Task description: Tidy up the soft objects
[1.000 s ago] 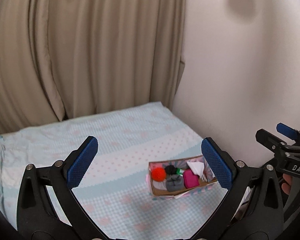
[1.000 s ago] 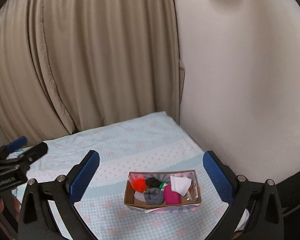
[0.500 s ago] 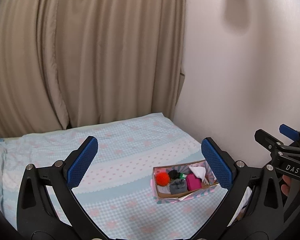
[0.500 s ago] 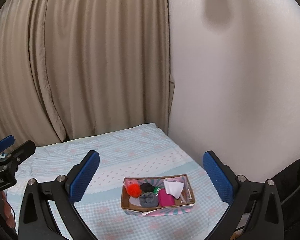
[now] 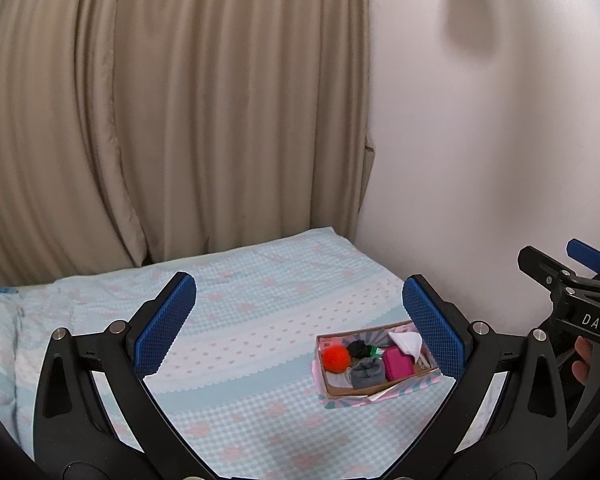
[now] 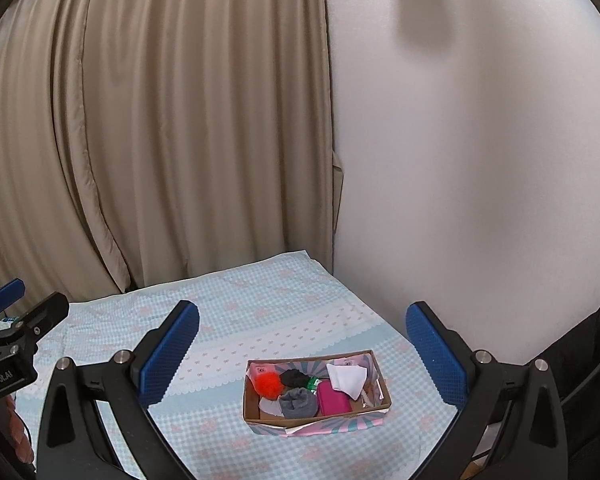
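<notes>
Your left gripper spread wide, empty, held above bed. Your right gripper likewise spread wide, empty. Cardboard box sits on blue checked bedsheet near white wall, well below both grippers. Inside box: orange pompom at left end, black item beside it, grey sock in front, pink item beside sock, white cloth toward right end. Beige curtain behind bed.

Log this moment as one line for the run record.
left tool: open, empty | right tool: open, empty | box: on bed, holds orange pom-pom, grey sock, pink item, white cloth
</notes>
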Demonstrator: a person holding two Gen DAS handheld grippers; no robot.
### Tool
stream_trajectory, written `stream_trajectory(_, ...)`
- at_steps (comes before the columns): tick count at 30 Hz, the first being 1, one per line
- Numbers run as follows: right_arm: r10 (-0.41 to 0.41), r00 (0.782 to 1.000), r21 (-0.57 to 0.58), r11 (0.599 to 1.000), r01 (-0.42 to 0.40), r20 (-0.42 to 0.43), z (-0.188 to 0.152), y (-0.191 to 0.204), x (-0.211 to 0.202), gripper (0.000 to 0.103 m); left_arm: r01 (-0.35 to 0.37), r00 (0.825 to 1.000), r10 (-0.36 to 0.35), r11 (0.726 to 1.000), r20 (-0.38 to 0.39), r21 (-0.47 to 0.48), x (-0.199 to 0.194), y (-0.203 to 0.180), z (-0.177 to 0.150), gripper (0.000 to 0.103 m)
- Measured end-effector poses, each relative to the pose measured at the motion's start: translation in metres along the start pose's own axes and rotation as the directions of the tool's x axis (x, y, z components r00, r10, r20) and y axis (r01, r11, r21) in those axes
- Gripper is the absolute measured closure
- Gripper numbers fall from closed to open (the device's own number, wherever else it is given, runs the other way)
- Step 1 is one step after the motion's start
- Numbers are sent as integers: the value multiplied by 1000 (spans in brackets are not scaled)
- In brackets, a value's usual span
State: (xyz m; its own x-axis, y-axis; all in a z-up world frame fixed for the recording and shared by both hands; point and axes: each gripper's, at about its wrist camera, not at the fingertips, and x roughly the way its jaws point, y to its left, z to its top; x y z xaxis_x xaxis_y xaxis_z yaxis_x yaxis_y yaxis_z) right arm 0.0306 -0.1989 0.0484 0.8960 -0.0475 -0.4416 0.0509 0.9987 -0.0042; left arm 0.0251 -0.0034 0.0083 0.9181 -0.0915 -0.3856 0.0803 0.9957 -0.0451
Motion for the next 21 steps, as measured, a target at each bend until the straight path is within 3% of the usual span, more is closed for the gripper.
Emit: stream_trajectory(21, -6, 1000, 22, 1000, 5, 16, 5, -7, 1, 0, 12, 1000, -12, 1000, 26, 15, -1, -11, 10, 0)
